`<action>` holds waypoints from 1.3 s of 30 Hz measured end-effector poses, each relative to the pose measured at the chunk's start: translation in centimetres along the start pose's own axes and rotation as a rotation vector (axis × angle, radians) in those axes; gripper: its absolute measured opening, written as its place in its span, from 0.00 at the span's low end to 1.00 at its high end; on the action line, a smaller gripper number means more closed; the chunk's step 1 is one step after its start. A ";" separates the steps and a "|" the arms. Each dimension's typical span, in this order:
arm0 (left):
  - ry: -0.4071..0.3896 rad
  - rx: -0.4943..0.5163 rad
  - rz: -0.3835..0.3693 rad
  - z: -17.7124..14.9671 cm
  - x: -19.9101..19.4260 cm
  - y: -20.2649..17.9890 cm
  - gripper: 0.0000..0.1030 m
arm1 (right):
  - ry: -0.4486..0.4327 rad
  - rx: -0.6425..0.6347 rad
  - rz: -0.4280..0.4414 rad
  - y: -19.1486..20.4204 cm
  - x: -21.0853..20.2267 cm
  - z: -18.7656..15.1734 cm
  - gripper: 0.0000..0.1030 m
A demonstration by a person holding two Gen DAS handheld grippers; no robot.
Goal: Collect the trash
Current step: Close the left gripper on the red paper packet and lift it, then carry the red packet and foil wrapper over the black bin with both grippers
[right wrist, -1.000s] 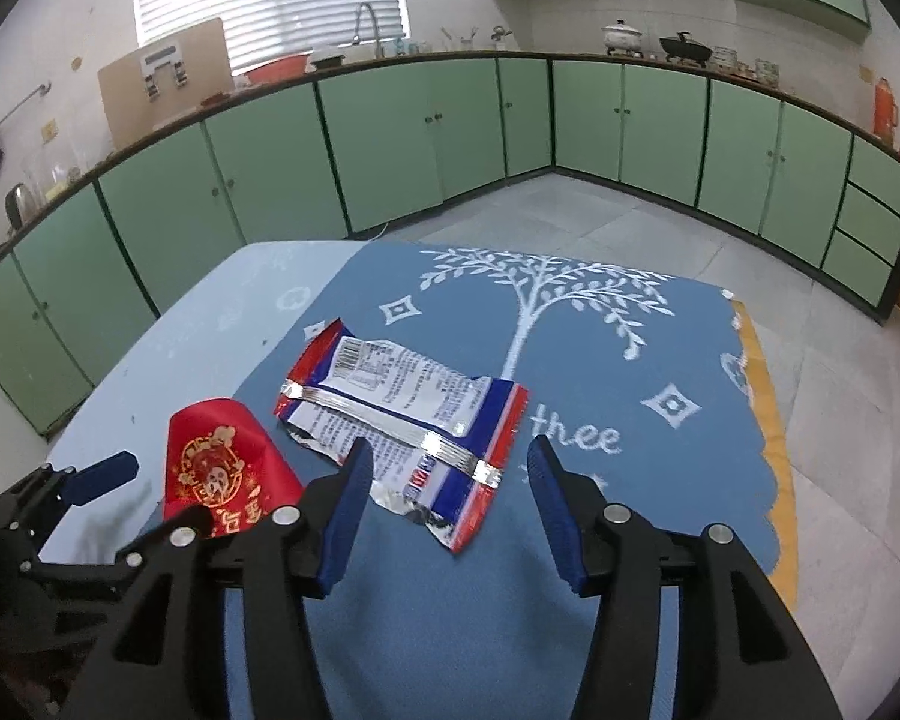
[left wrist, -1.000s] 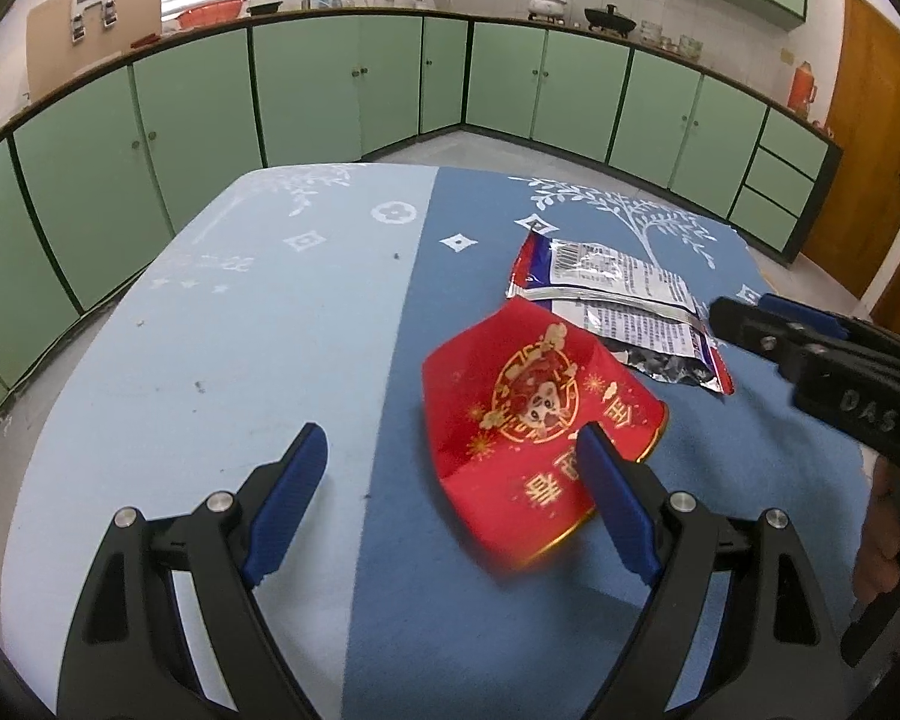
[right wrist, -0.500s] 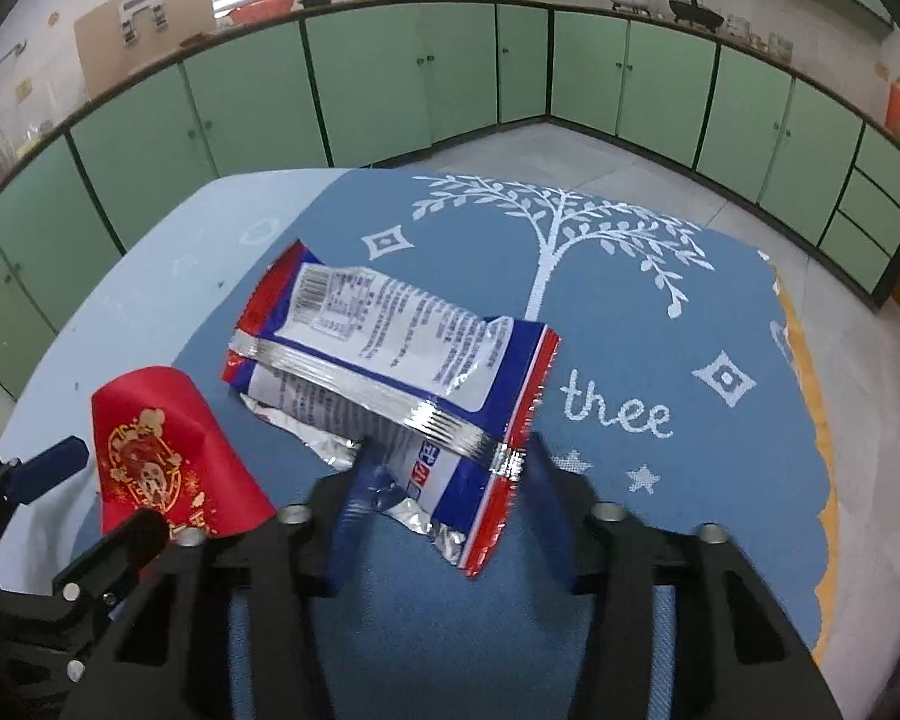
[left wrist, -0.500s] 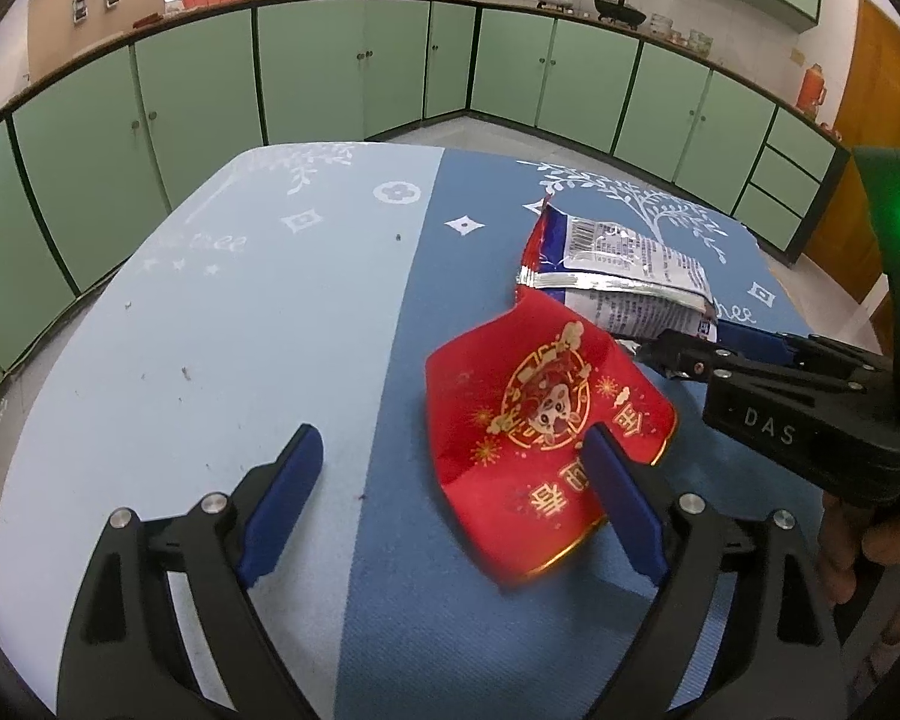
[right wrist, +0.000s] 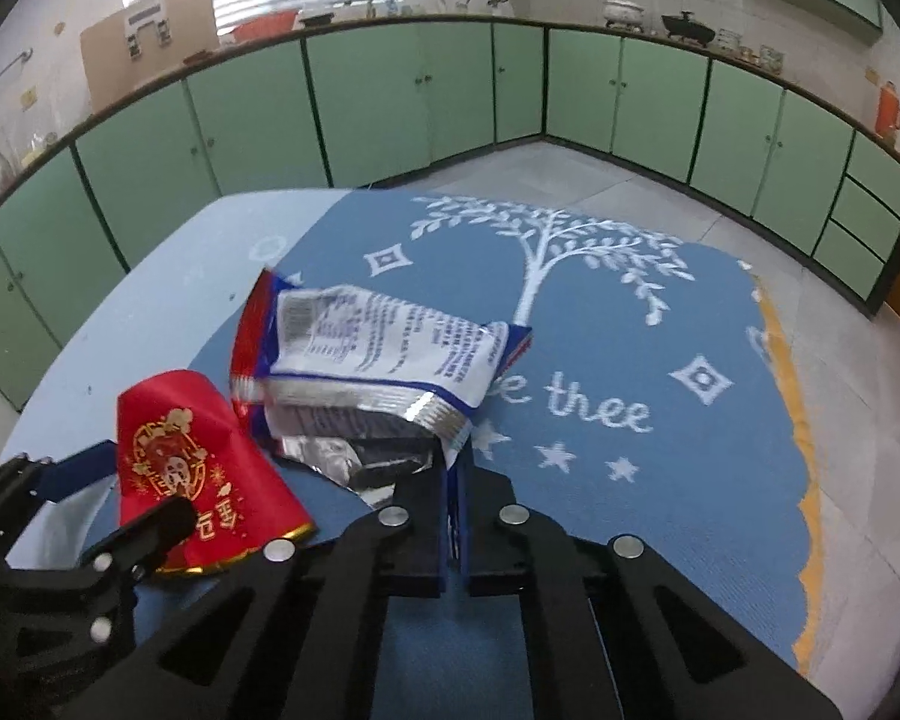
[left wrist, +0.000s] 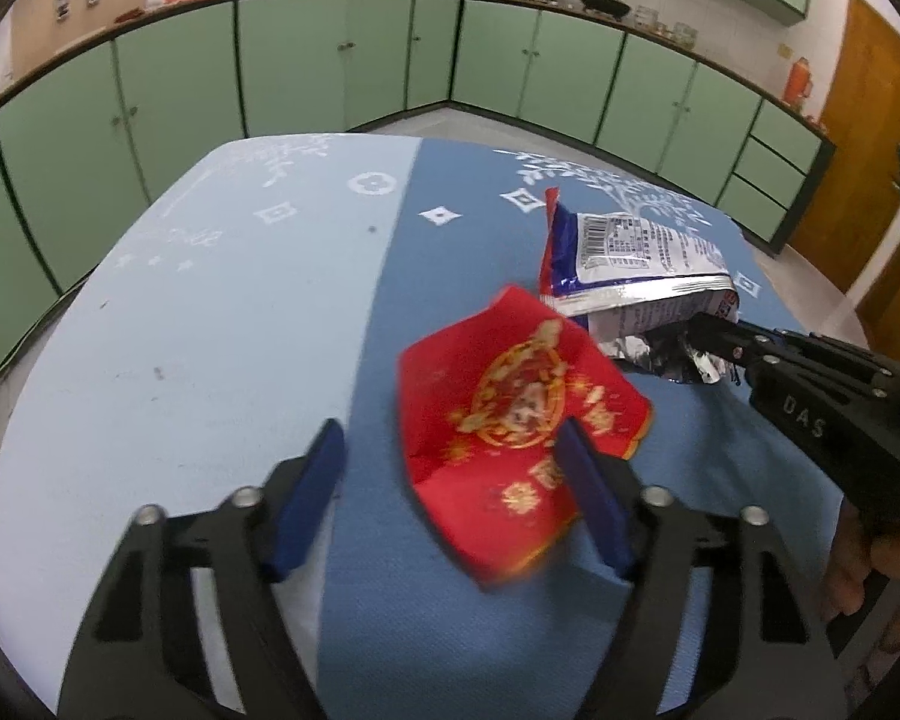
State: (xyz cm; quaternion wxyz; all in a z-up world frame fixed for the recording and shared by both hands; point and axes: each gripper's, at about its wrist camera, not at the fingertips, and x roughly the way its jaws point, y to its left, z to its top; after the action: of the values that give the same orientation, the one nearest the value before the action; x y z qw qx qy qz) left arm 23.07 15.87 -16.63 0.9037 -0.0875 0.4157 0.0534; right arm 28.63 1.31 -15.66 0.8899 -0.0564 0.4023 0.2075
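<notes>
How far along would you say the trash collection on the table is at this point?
Nothing is collected yet. The right gripper is shut on the snack wrapper. The left gripper is closing around the red packet, not yet pinching it. No bin is in view; both pieces await disposal.

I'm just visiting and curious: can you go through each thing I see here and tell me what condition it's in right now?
Snack wrapper: torn open, crumpled, near edge pinched and lifted.
Red packet: creased, lying between the left jaws, not yet pinched.
Right gripper: jaws shut on the snack wrapper.
Left gripper: jaws closing around the red packet.
Table cloth: spread flat.
Cabinet doors: all shut.
</notes>
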 end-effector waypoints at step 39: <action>-0.012 -0.138 -0.184 1.0 0.7 -1.0 0.29 | -0.015 0.090 0.008 -4.0 -3.4 -2.0 0.02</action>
State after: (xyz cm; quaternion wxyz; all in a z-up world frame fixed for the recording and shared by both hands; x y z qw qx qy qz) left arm 24.44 15.08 -16.40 0.8990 -0.1869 0.3960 -0.0007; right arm 26.87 -3.94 -14.70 0.8938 -0.0131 0.4046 0.1931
